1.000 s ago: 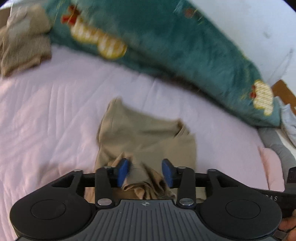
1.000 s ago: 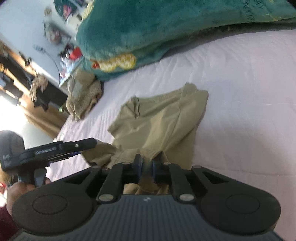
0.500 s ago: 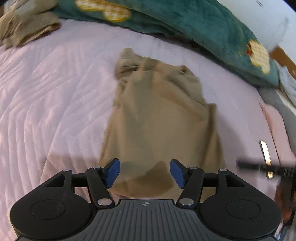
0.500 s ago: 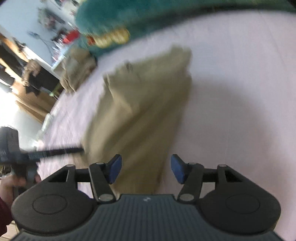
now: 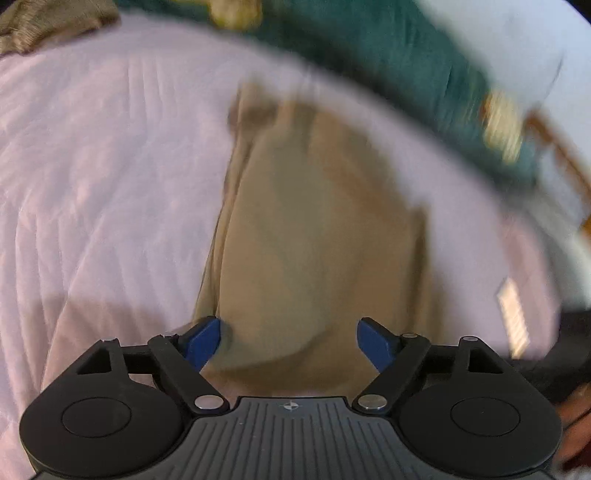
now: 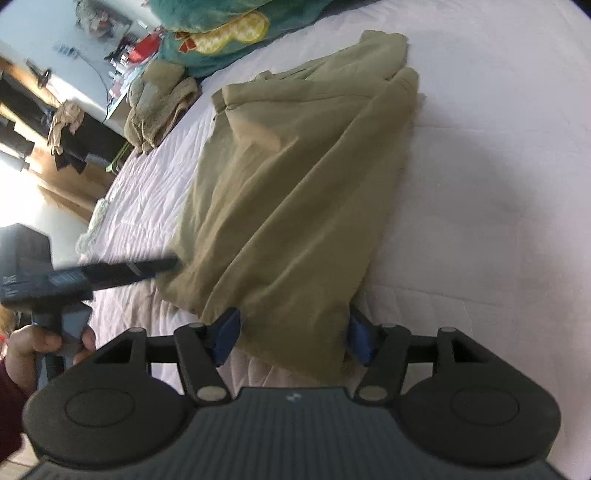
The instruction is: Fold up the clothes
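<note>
A khaki garment (image 6: 295,177) lies stretched out lengthwise on the pale pink bedsheet (image 6: 498,184). In the blurred left wrist view the same garment (image 5: 317,236) runs away from me. My left gripper (image 5: 290,339) is open, its blue pads on either side of the garment's near edge, holding nothing. It also shows from the side in the right wrist view (image 6: 155,267), at the garment's left edge. My right gripper (image 6: 291,338) is open, with the garment's near corner lying between its pads, not gripped.
A teal plush blanket (image 6: 229,26) lies across the far end of the bed. A crumpled beige cloth pile (image 6: 159,103) sits at the bed's far left corner. Furniture and clutter (image 6: 55,122) stand beyond the bed's left edge.
Both grippers were shut on the bunched garment a second ago. They opened and let it go, and it now lies spread flat. Both grippers have drawn back to its near edge.
</note>
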`<move>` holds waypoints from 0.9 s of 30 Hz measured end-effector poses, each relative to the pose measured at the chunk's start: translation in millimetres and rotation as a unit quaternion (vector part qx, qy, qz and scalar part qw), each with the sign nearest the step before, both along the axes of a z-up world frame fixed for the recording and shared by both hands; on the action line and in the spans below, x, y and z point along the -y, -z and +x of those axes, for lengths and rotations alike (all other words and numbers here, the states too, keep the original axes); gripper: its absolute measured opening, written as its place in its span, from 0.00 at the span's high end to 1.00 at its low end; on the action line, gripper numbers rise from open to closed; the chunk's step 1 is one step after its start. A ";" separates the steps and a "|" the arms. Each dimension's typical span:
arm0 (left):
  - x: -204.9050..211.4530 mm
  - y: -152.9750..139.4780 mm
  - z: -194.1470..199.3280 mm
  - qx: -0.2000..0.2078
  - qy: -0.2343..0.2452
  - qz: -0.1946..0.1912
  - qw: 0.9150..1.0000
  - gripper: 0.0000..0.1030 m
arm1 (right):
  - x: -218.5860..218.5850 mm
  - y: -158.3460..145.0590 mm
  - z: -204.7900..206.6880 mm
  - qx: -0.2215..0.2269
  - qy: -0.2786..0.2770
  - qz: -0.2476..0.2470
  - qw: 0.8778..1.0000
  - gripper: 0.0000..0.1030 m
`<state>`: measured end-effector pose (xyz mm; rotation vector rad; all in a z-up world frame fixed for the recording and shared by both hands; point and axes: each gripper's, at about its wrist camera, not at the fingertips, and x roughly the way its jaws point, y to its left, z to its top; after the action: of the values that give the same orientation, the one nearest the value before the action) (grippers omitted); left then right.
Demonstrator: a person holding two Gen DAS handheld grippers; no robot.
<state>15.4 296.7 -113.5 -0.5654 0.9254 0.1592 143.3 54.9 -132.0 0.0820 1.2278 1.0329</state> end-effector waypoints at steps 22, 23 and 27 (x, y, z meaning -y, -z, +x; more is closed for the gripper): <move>96.1 -79.8 -133.6 -0.015 -0.009 0.001 1.000 0.87 | 71.5 -76.0 -84.3 -0.043 -0.081 0.025 0.996 0.91; 99.4 -87.6 -139.3 -0.010 -0.017 -0.002 1.000 0.87 | 75.5 -82.5 -86.1 -0.052 -0.079 0.028 0.995 0.91; 72.1 -103.4 -103.1 0.025 -0.029 0.008 0.999 0.88 | 62.0 -99.0 -53.7 -0.060 -0.060 0.053 0.995 0.91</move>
<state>-87.7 224.7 -10.2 -0.5792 0.8587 0.2031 89.6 -7.2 -33.1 0.1549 1.2983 1.2122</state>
